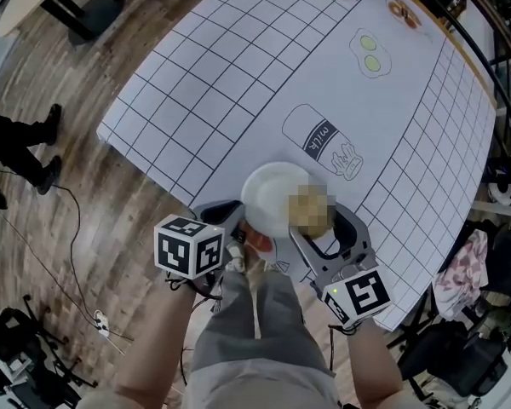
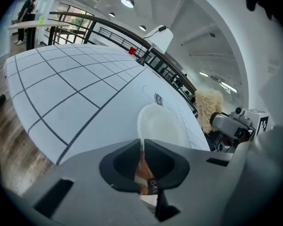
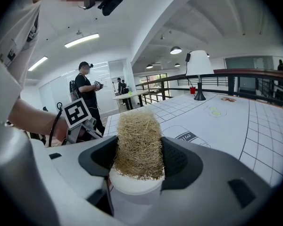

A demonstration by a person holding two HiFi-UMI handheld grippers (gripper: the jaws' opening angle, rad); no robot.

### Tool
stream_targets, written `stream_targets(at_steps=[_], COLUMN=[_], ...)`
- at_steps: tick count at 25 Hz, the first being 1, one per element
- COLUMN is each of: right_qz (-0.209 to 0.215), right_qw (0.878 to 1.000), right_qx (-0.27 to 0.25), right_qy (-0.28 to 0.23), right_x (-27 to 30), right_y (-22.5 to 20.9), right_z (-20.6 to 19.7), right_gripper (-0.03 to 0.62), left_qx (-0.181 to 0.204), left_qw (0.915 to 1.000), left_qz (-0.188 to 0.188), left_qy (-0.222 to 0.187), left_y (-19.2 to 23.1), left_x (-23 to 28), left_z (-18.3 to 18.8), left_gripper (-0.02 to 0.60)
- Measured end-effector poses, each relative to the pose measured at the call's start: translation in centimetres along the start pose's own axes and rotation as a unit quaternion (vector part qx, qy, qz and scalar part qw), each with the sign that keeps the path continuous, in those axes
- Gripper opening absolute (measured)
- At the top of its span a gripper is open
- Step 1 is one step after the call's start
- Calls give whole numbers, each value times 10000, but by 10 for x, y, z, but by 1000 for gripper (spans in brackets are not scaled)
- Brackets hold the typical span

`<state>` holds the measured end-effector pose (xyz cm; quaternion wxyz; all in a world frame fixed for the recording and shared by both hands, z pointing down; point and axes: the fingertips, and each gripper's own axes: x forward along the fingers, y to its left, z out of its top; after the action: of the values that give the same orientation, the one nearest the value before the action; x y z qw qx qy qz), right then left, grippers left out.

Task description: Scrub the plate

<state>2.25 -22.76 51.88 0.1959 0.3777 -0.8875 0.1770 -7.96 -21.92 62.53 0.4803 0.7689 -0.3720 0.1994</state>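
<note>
Left claw (image 2: 142,147) grips the plate (image 2: 161,125) by its near rim, right claw (image 3: 139,160) holds a scrubber (image 3: 138,135) over it; scrubbing seems barely started

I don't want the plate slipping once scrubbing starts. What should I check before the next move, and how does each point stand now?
1. Left tool shut on the rim of the plate: ok.
2. Right tool gripping the scrubber: ok.
3. Scrubber positioned over the plate: ok.
4. Scrubber pressing on the plate's surface: cannot tell.
5. Plate resting flat on the table: cannot tell.
</note>
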Motion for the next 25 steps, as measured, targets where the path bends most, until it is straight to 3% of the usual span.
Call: stream_targets(at_steps=[7,10,14,17,19,23,25], right_qz=[-23,-66,-193,-260,-309,-387,-395], right_qw=[9999,9994,9968,9959,9954,9941,9936], right_qx=[81,-200,-536,-457,-375,-222,-127], right_qy=[89,270,552,733,824,986,1048], right_x=[8,13,29,40,43,42,42], right_y=[-3,-4,-6,-12,-17,-28,-30], right_z=[-11,-15,-16,-24,-31,-46,-55], right_gripper=[276,276,276,276,276,276,276], left_qx=[46,224,713,1270,1407,710,504], left_qw=[9999,9996,9964,9900,9887,9975,9987], left_qz=[-15,144,415,604,527,2,-38], left_qy=[102,118,194,101,18,-15,85], left_y=[4,5,2,-2,-7,-14,-9], left_x=[1,1,2,-1,-3,0,-1], left_z=[2,2,2,4,6,7,5], left_gripper=[35,20,17,17,17,33,130])
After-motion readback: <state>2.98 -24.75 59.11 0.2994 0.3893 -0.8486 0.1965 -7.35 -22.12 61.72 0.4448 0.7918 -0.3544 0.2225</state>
